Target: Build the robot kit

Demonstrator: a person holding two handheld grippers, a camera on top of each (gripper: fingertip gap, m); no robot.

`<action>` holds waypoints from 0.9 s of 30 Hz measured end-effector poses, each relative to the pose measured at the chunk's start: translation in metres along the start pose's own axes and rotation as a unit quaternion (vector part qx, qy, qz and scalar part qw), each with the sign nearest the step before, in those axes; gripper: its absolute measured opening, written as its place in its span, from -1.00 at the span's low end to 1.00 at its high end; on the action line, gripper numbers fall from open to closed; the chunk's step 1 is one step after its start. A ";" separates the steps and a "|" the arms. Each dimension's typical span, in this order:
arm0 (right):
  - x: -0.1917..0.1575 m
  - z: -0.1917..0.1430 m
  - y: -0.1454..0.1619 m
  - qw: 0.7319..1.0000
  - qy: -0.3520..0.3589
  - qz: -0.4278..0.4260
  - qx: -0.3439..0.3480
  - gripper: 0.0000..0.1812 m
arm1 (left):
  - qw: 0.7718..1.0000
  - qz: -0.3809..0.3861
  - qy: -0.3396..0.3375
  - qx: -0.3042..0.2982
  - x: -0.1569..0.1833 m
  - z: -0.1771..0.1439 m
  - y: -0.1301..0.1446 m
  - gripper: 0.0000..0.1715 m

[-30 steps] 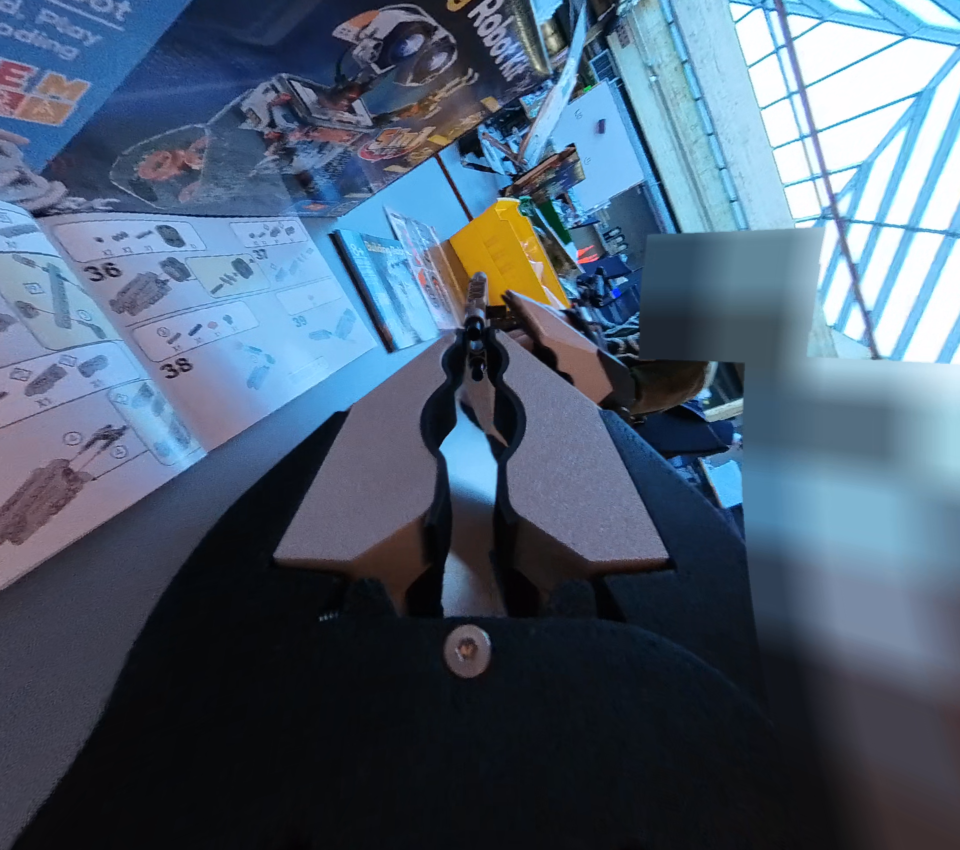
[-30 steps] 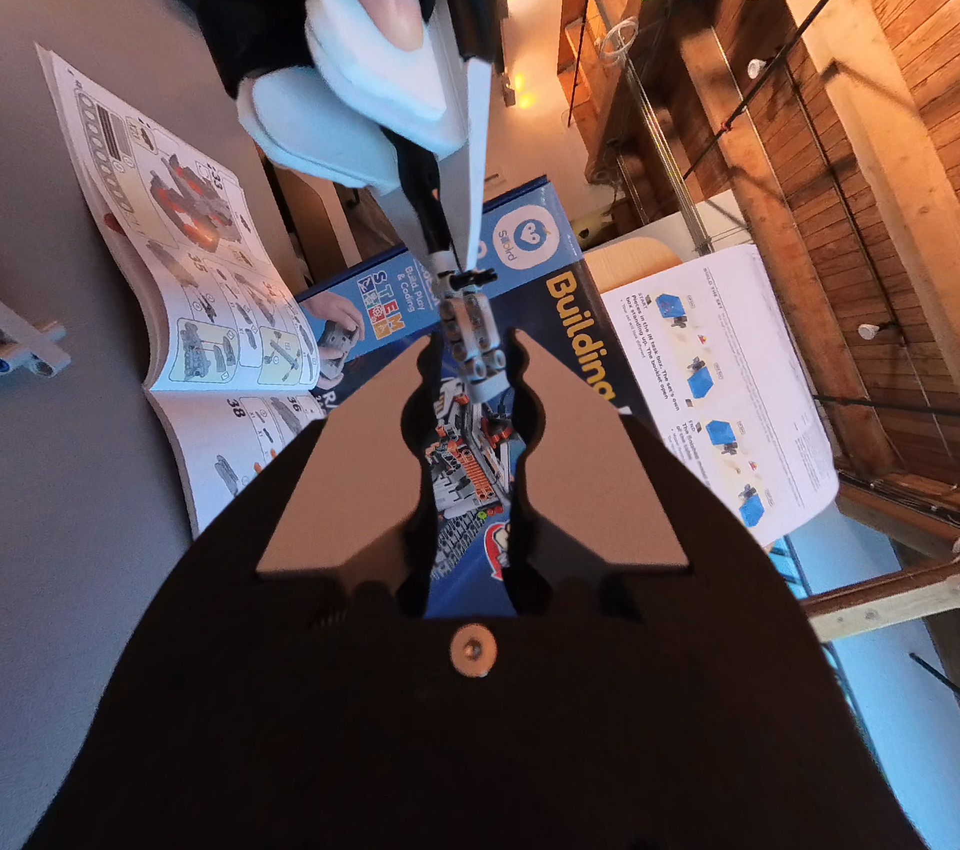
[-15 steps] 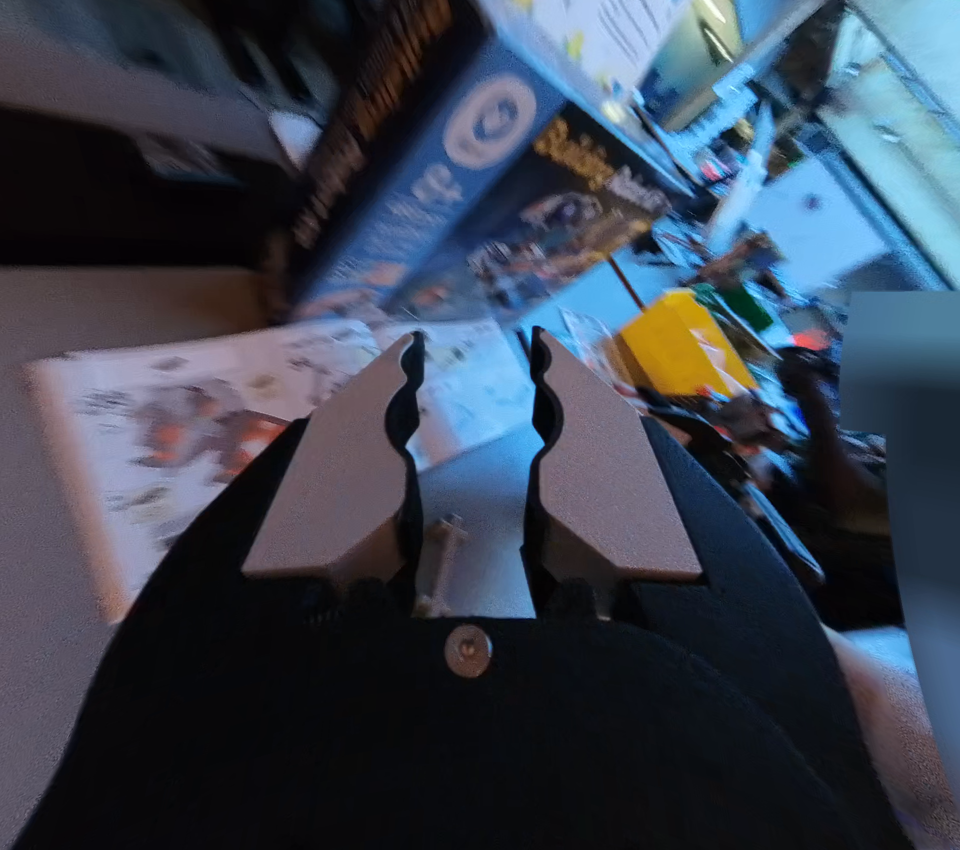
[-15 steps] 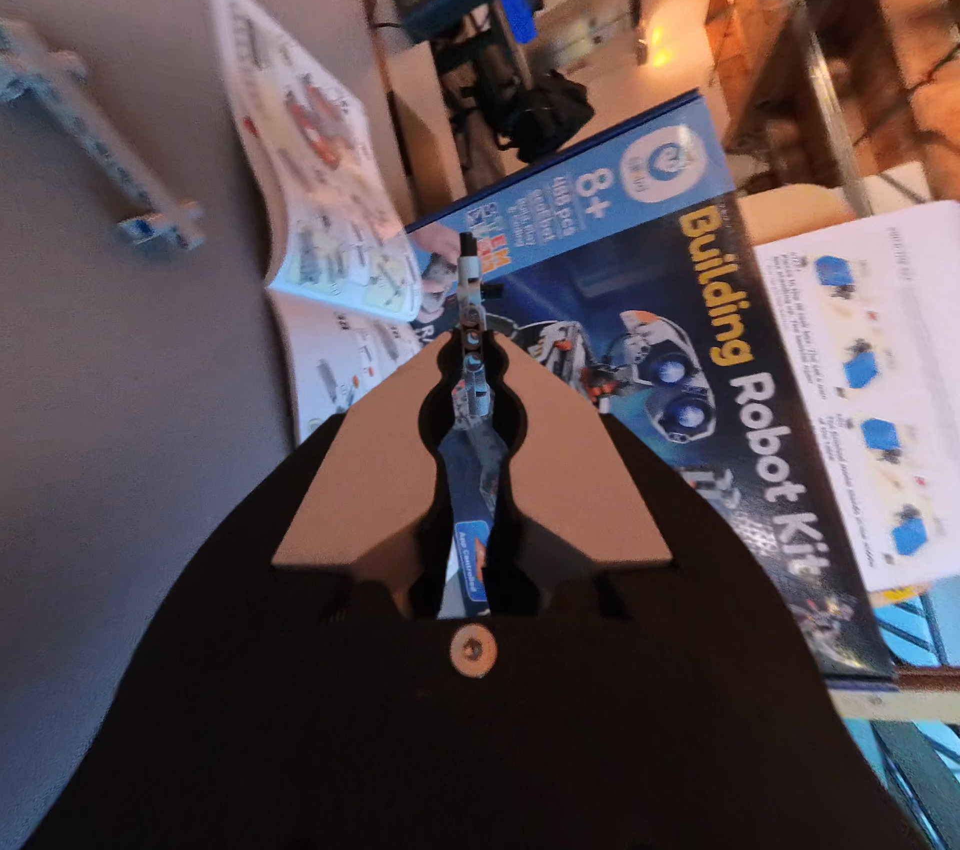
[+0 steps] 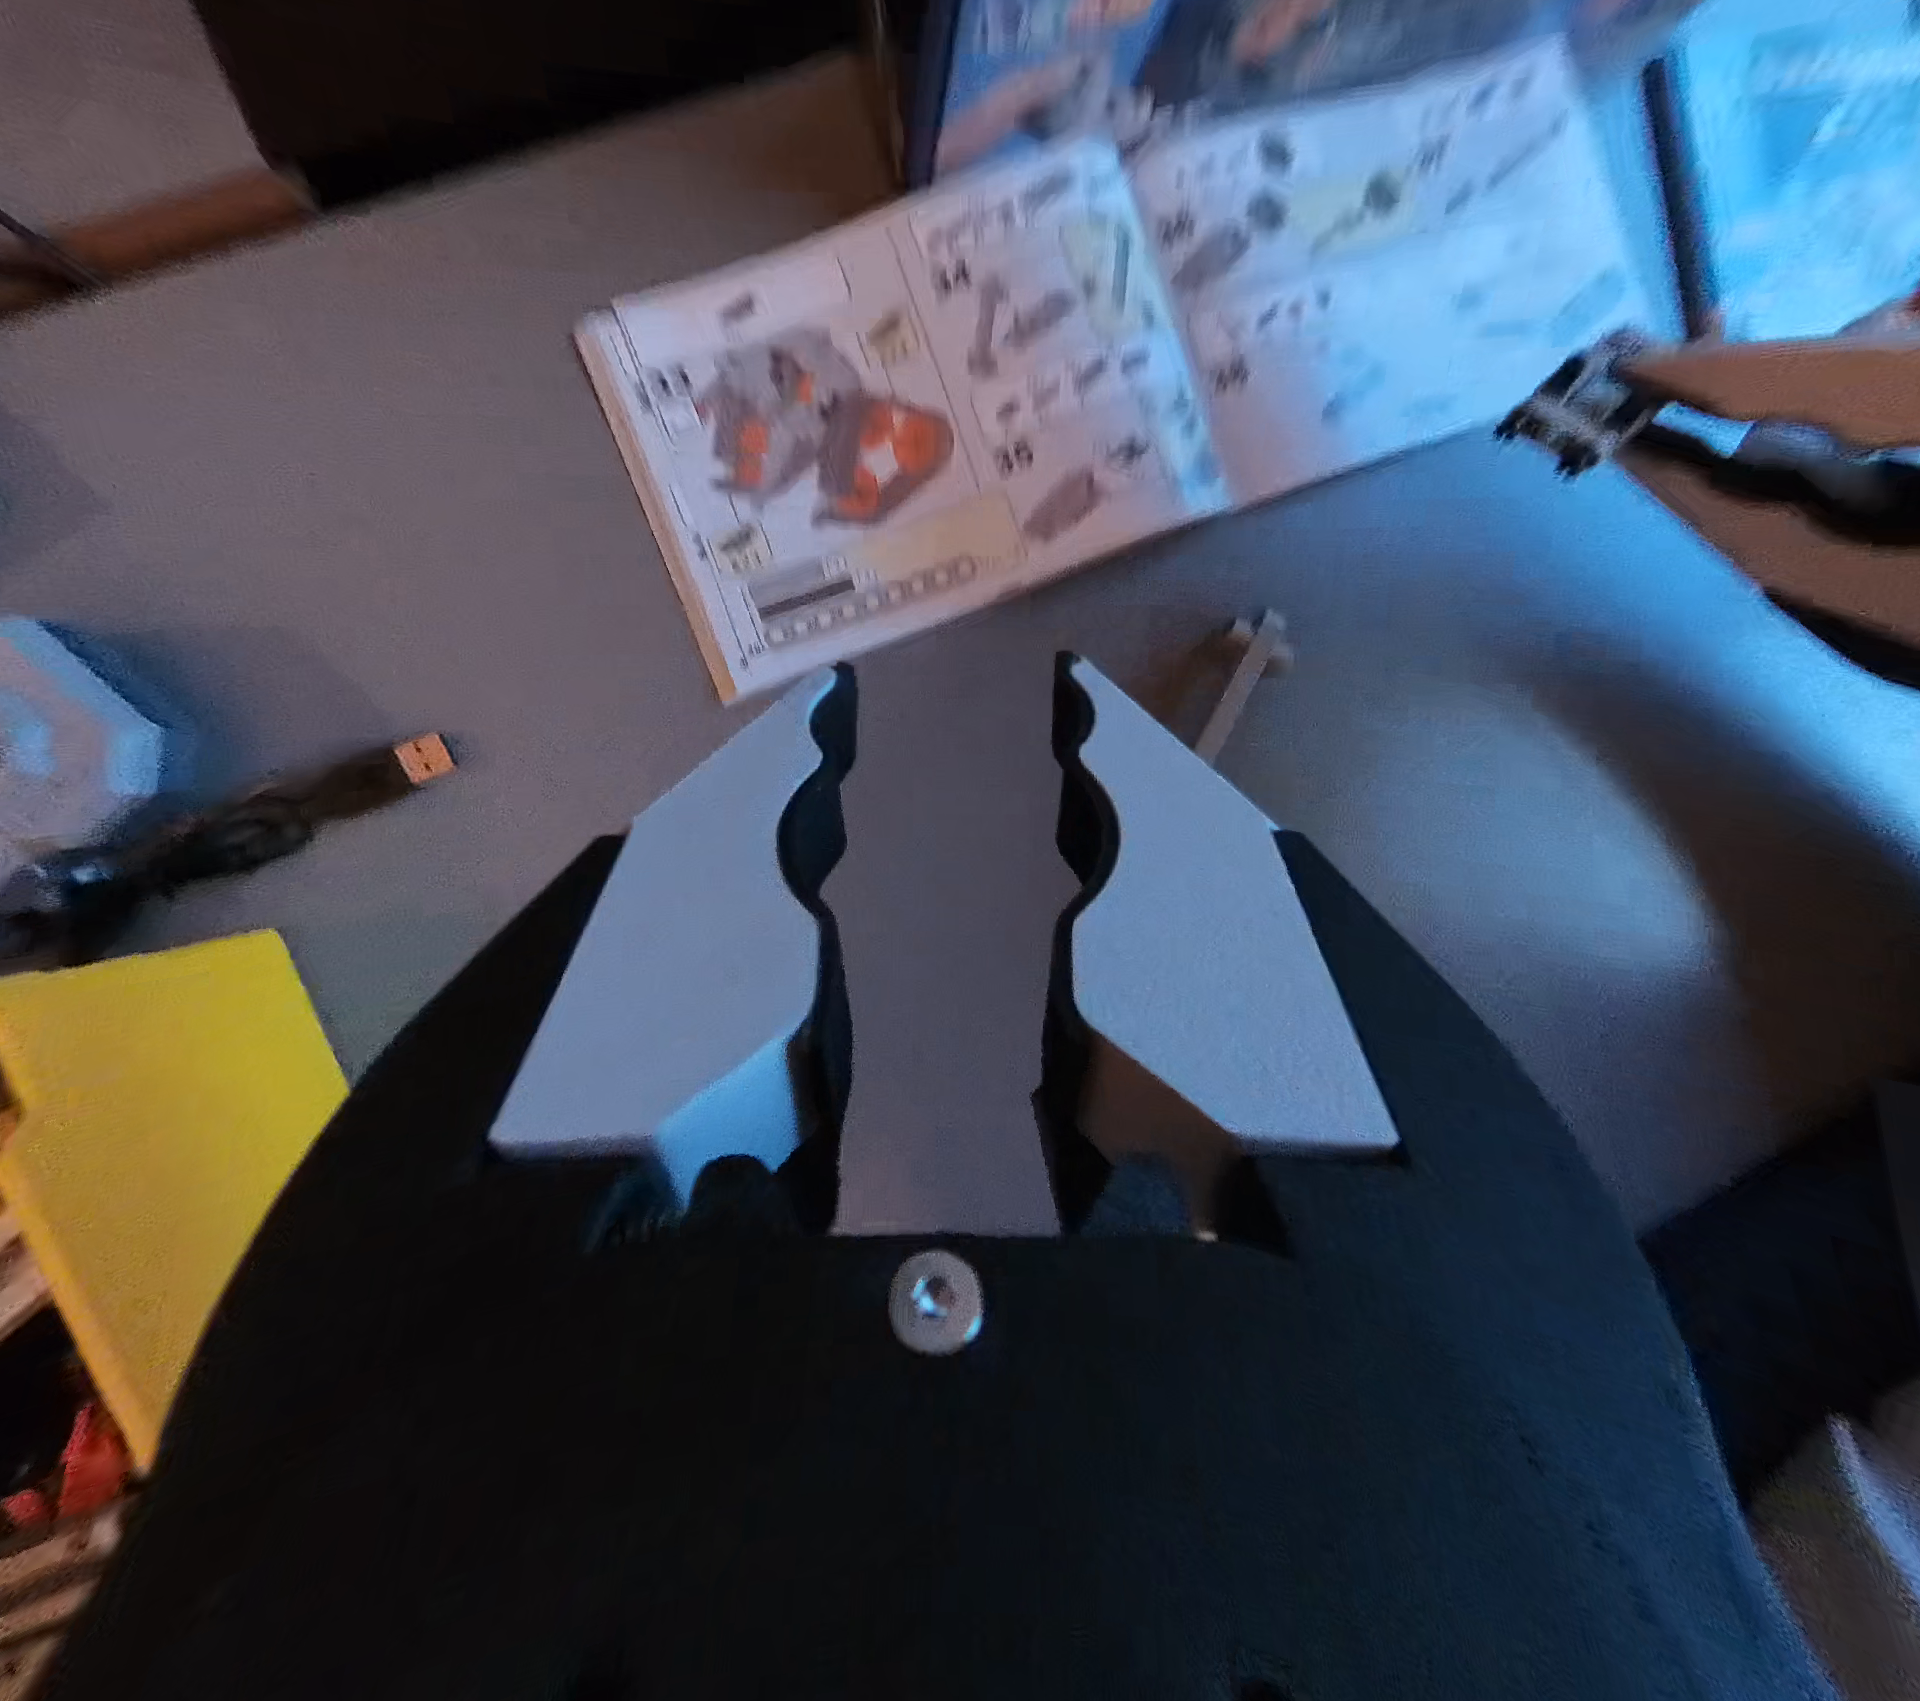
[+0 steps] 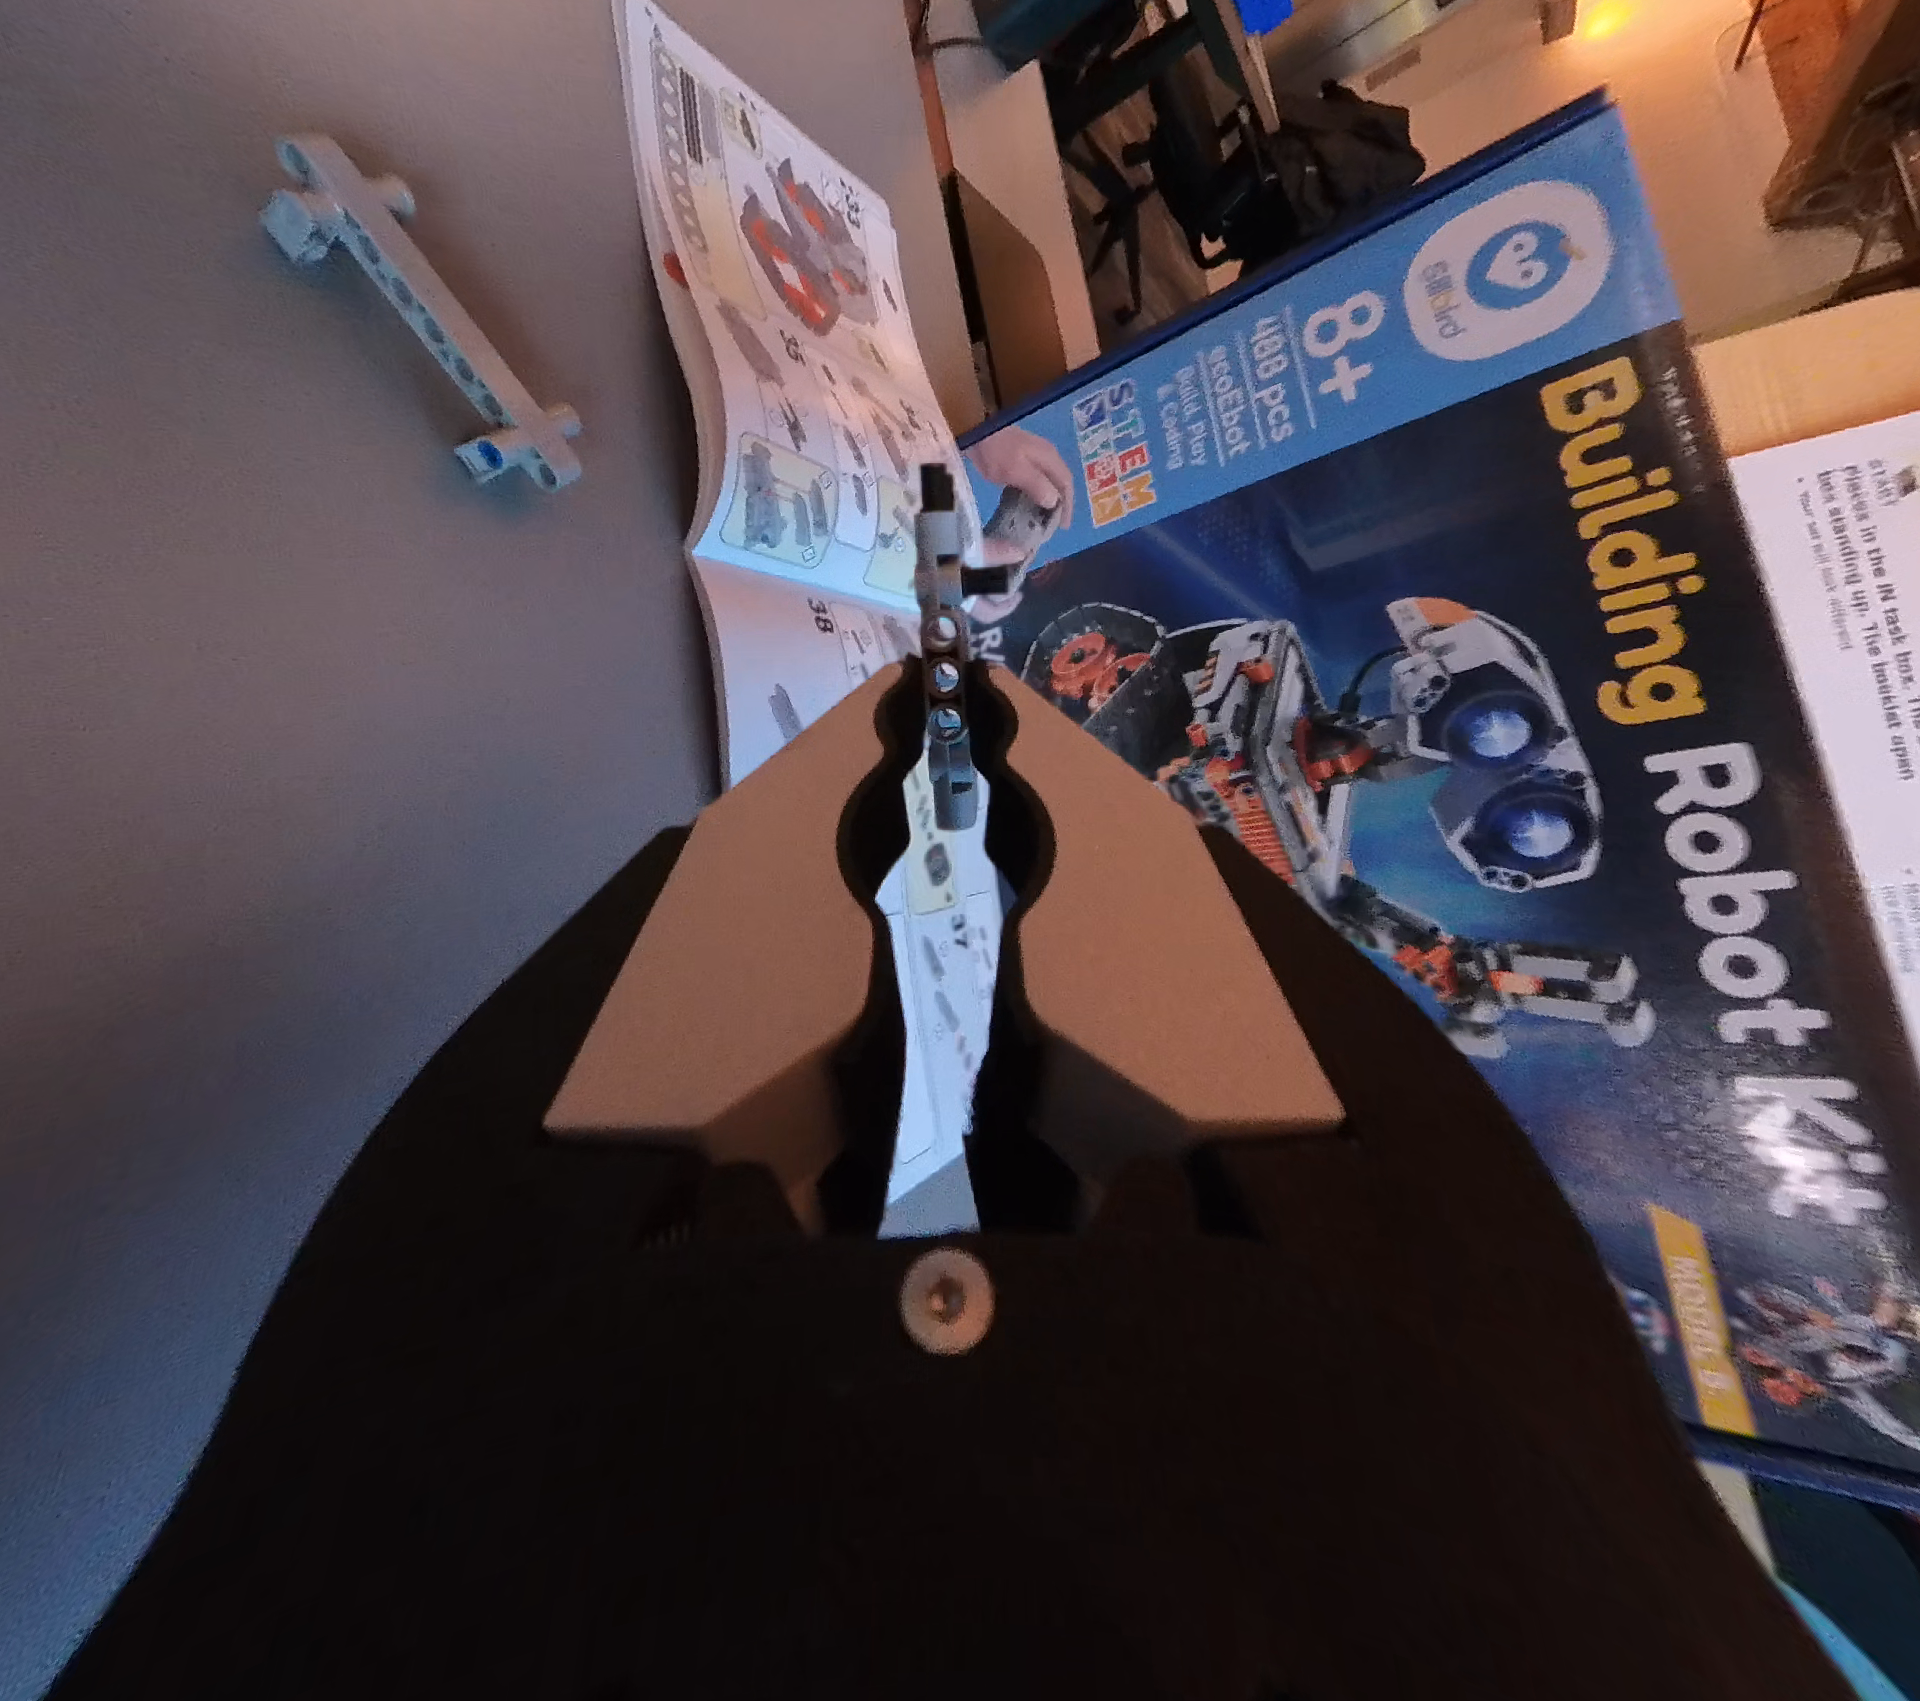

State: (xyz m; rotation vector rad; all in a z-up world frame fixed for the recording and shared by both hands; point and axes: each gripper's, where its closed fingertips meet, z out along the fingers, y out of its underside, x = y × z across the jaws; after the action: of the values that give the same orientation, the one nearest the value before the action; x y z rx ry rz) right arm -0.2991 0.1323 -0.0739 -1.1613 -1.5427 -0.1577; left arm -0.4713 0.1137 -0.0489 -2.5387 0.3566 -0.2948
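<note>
My left gripper (image 5: 953, 685) is open and empty, low over the grey table (image 5: 364, 456). A light grey beam (image 5: 1242, 680) lies on the table just beyond its right finger. My right gripper (image 6: 945, 680) is shut on a small grey beam piece with black pins (image 6: 940, 571), held in the air over the open instruction booklet (image 6: 790, 321). The right gripper also shows at the right edge of the left wrist view (image 5: 1621, 410), with the piece (image 5: 1569, 410) sticking out of its tips. A long light grey beam (image 6: 416, 311) lies on the table to the left.
A blue kit box (image 6: 1455, 716) stands behind the booklet (image 5: 1039, 404), with a white printed sheet (image 6: 1849, 560) beside it. A yellow bin (image 5: 135, 1132) is at the left, and a black cable with a plug (image 5: 421, 758) lies near it. Some 20 centimeters of space lies between my two pairs of fingers.
My left gripper let go of the small piece, opened and swung down toward the table. My right gripper closed on the piece and now holds it alone.
</note>
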 end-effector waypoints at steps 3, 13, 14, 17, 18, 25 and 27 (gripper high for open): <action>-0.007 0.003 0.004 1.000 -0.012 0.016 0.001 -0.92 | 0.998 -0.002 0.002 -0.067 0.000 0.019 0.018 -0.64; -0.006 0.003 0.004 1.000 -0.005 0.010 0.000 -0.92 | 0.996 0.006 0.013 -0.087 0.006 0.021 0.024 -0.63; -0.006 0.003 0.003 1.000 -0.006 0.011 0.001 -0.92 | 0.996 0.006 0.014 -0.086 0.006 0.020 0.024 -0.63; -0.008 0.004 0.002 1.000 -0.008 0.012 0.004 -0.92 | 0.997 0.008 0.017 -0.079 0.007 0.017 0.022 -0.62; -0.008 0.004 0.002 1.000 -0.009 0.010 0.004 -0.92 | 0.997 0.008 0.017 -0.077 0.008 0.016 0.022 -0.62; -0.008 0.005 0.002 1.000 -0.008 0.011 0.004 -0.92 | 0.998 0.011 0.018 -0.060 0.010 0.010 0.016 -0.61; -0.008 0.005 0.002 1.000 -0.007 0.010 0.004 -0.92 | 0.998 0.013 0.019 -0.054 0.012 0.011 0.013 -0.57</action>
State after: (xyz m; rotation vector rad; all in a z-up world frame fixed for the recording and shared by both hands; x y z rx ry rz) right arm -0.3020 0.1318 -0.0830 -1.1736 -1.5427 -0.1290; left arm -0.4599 0.1047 -0.0634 -2.6342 0.4299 -0.3236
